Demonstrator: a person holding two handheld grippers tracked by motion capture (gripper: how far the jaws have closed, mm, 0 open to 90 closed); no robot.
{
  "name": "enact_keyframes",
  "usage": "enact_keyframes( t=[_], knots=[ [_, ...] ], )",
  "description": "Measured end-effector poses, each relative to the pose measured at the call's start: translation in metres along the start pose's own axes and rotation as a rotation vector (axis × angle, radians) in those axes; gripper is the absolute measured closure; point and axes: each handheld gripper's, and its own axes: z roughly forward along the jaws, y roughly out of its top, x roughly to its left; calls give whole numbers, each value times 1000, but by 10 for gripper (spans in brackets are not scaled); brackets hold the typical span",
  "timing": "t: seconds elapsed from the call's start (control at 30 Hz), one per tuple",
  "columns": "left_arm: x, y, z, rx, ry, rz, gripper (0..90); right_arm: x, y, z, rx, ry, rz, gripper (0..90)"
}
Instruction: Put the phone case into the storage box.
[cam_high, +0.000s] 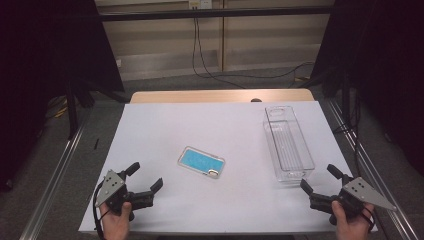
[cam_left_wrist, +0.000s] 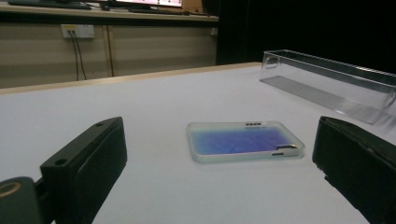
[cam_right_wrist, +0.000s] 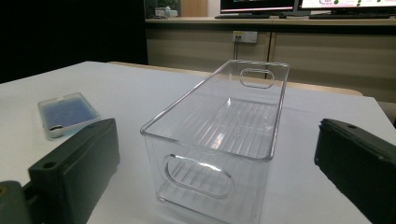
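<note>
Resting at the near edge of the white table (cam_high: 150, 125), the left gripper (cam_high: 144, 179) has its jaws spread wide and empty — the blue phone case (cam_high: 201, 162) lies flat just ahead of it. The right gripper (cam_high: 320, 181), likewise spread and empty, faces the near end of the clear plastic bin (cam_high: 288, 143) — close, not touching.

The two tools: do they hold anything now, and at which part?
Nothing is held. The left tool and right tool are open, apart from the phone case and clear bin.
</note>
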Motion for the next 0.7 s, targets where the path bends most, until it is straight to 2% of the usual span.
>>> enact_keyframes(
  t=[0.07, 0.23, 0.37, 0.53, 0.7],
  knots=[
    [-1, 1, 2, -21, -12, -11, 28, 0, 0, 0, -1, -2, 2, 0],
    [-3, 4, 8, -19, -13, -6, 28, 1, 0, 0, 1, 3, -4, 0],
    [-4, 3, 13, -13, -42, 19, 22, 1, 0, 1, 4, 5, -1, 0],
    [-8, 5, 29, -7, -56, 34, 20, 1, -1, 1, 7, 2, 2, 0],
    [-11, 7, 38, -5, -72, 45, 18, 1, -1, 0, 4, 3, 1, 0]
  ],
)
